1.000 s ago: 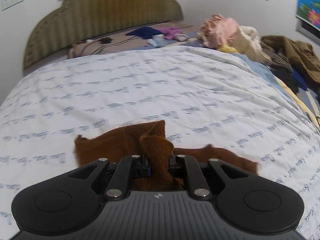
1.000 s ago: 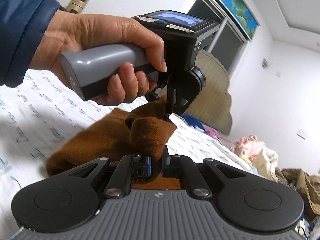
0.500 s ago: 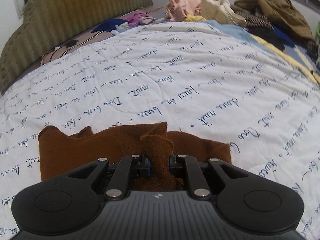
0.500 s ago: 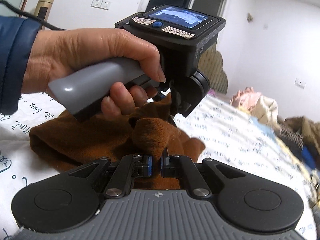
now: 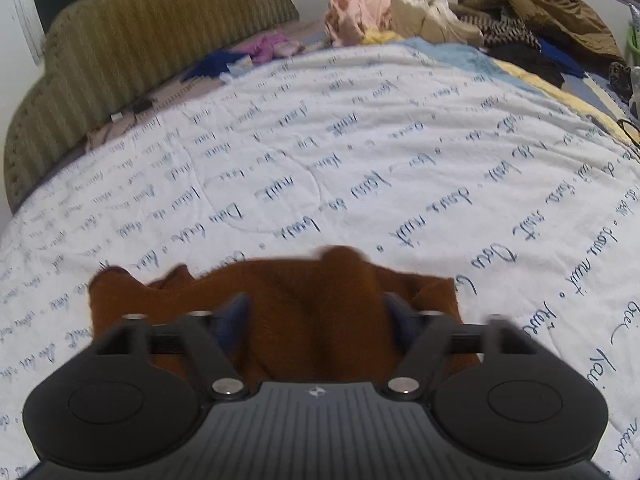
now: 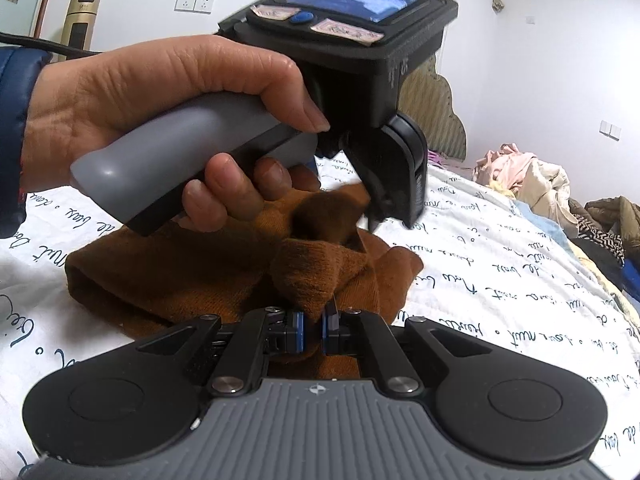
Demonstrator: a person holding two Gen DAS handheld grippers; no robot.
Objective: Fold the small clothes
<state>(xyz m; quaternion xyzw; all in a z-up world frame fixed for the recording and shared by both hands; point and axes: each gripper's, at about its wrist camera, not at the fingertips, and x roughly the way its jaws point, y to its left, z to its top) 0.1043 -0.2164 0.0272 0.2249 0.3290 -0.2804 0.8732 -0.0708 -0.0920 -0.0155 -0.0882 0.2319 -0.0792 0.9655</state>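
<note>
A small brown knit garment (image 5: 280,300) lies on the white quilt with blue script (image 5: 360,152). In the left wrist view my left gripper (image 5: 316,316) stands open, its jaws spread wide, with a fold of the brown cloth lying loose between them. In the right wrist view my right gripper (image 6: 313,330) is shut on a bunched corner of the brown garment (image 6: 316,276). The left gripper (image 6: 384,184), held in a hand, hovers just above the far side of the garment there.
A pile of clothes (image 5: 400,12) sits at the far side of the bed, with more dark and olive clothes (image 5: 540,12) to the right. A green padded headboard (image 5: 120,52) is at the back left. Small items (image 5: 256,50) lie near it.
My left gripper has opened and let go of the brown fold it pinched. The garment has settled lower onto the quilt. My right gripper stays shut on its corner.
</note>
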